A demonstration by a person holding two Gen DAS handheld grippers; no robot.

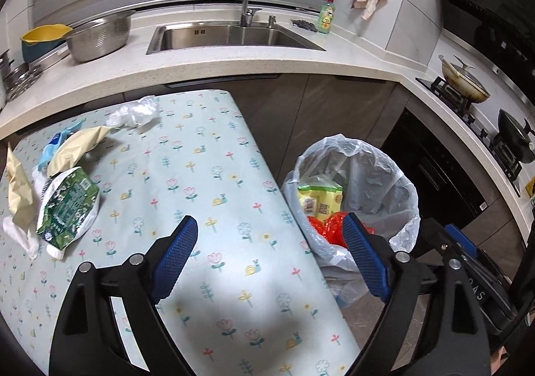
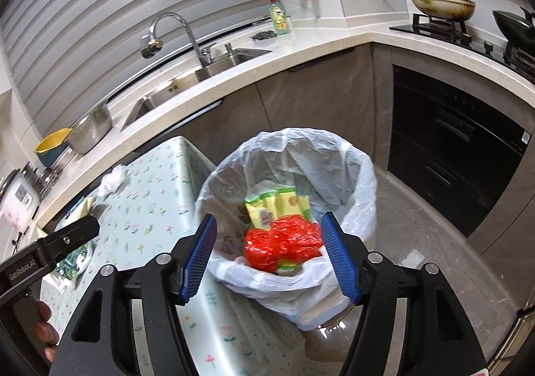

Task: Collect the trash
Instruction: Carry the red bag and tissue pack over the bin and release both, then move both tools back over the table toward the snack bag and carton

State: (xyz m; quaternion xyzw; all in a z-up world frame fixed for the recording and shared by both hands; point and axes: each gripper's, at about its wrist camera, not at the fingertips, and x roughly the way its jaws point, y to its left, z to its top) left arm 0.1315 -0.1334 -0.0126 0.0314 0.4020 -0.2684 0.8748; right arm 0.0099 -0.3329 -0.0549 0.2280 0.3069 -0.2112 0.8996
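Left gripper [image 1: 269, 235]: we see its blue pads spread wide with nothing between them; it hangs over the table's right edge, one pad above the cloth, the other above the bin's rim.
Right gripper [image 2: 269, 235]: we find its jaws apart and empty, poised above the bin's near rim; the red bag shows in the gap between the pads but lies lower, inside the bin, untouched.
Bin [image 2: 361, 175]: we see it on the floor just beside the table's right edge, lined with a pale plastic bag that folds over the rim.
In the bin: a crumpled red bag [image 2: 281, 242] lies on top near the front; a yellow-green packet [image 2: 277, 202] sits behind it, partly covered.
Table [image 1: 207, 175]: we see a pale cloth with flowers and snails, standing in front of the counter.
Trash on the table: a green packet [image 1: 67, 205], a cream wrapper [image 1: 75, 147] and a blue wrapper [image 1: 53, 145] are piled by the left edge; clear crumpled plastic [image 1: 135, 113] lies apart at the far side.
Counter [image 1: 207, 65]: we note a sink [image 1: 230, 36], a metal colander [image 1: 98, 35] and a green soap bottle [image 1: 326, 15].
Person: we glimpse fingers [image 2: 45, 331] on the left gripper's handle at the right view's lower left.
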